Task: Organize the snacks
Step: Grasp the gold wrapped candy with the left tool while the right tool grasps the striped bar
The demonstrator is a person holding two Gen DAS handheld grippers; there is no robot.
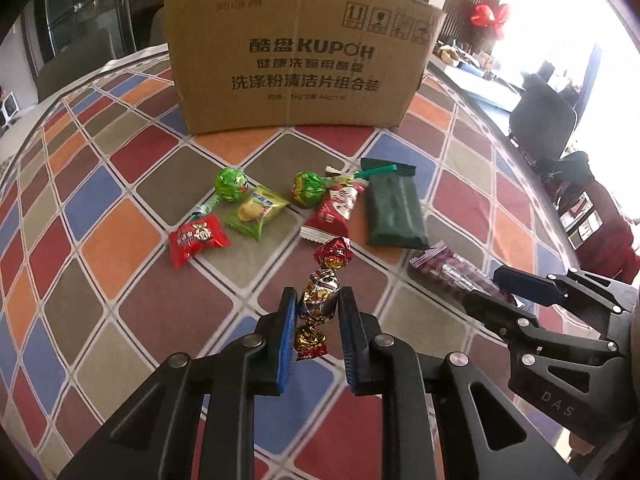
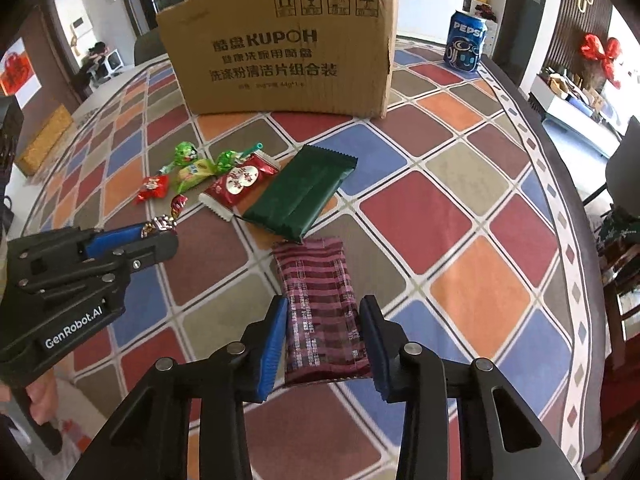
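Note:
My left gripper (image 1: 318, 300) is shut on a foil-wrapped twist candy (image 1: 320, 298), red, gold and silver, held by its middle. My right gripper (image 2: 324, 316) is shut on a maroon striped snack packet (image 2: 320, 308) that lies flat on the tablecloth. On the table lie a dark green packet (image 1: 394, 210), a red and white packet (image 1: 334, 210), two green lollipops (image 1: 232, 185), a yellow-green candy (image 1: 258, 210) and a red candy (image 1: 198, 239). A cardboard box (image 1: 296, 60) stands upright behind them.
A Pepsi can (image 2: 466, 42) stands at the back right of the checked tablecloth (image 2: 460, 208), beside the box (image 2: 280, 44). The table edge curves along the right, with chairs beyond it. The left gripper (image 2: 160, 232) shows at the left of the right wrist view.

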